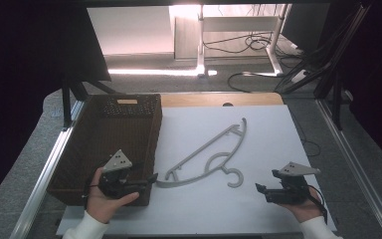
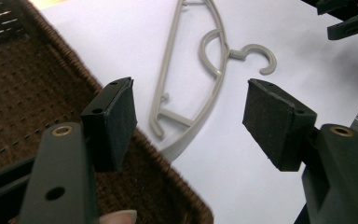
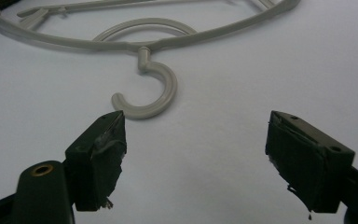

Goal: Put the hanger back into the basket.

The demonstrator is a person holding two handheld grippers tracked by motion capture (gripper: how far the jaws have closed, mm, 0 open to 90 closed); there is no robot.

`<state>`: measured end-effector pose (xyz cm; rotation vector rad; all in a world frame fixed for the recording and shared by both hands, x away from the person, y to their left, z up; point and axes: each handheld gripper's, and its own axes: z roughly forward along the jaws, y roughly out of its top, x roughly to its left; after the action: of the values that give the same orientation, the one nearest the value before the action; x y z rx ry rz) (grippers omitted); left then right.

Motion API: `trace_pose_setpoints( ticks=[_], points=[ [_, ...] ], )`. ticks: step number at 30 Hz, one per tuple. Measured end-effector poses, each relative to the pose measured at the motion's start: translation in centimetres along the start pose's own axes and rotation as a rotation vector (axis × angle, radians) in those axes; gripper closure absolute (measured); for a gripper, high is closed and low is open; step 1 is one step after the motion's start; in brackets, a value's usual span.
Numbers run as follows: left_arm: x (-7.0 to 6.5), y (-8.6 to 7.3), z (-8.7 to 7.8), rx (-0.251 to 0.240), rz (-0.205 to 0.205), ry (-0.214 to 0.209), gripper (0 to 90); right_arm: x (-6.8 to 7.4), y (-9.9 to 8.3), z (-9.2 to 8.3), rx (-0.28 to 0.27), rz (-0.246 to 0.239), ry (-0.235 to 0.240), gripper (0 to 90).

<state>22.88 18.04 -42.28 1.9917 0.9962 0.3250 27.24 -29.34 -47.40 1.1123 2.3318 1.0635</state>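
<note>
A grey plastic hanger lies flat on the white table top, its hook toward the near edge. My left gripper is at the front right corner of a brown wicker basket, jaws open, aimed at the hanger's near end. In the left gripper view the gripper is empty, with the hanger beyond it and the basket rim below its left jaw. My right gripper rests to the right of the hook, open. In the right gripper view the gripper is empty, and the hook lies just ahead.
A white sheet covers the table, with metal rails along both sides and a wooden strip at the back. Beyond it are floor cables and desk legs. The other gripper shows at the top right of the left gripper view.
</note>
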Motion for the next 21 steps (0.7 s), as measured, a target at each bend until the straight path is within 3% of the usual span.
trace_pose_setpoints(
  ticks=[21],
  points=[
    [-1.2,2.3,3.4,0.043,0.037,-0.048,34.3,-0.1,-0.1,0.0,0.002,0.003,-0.001,20.9]
  ],
)
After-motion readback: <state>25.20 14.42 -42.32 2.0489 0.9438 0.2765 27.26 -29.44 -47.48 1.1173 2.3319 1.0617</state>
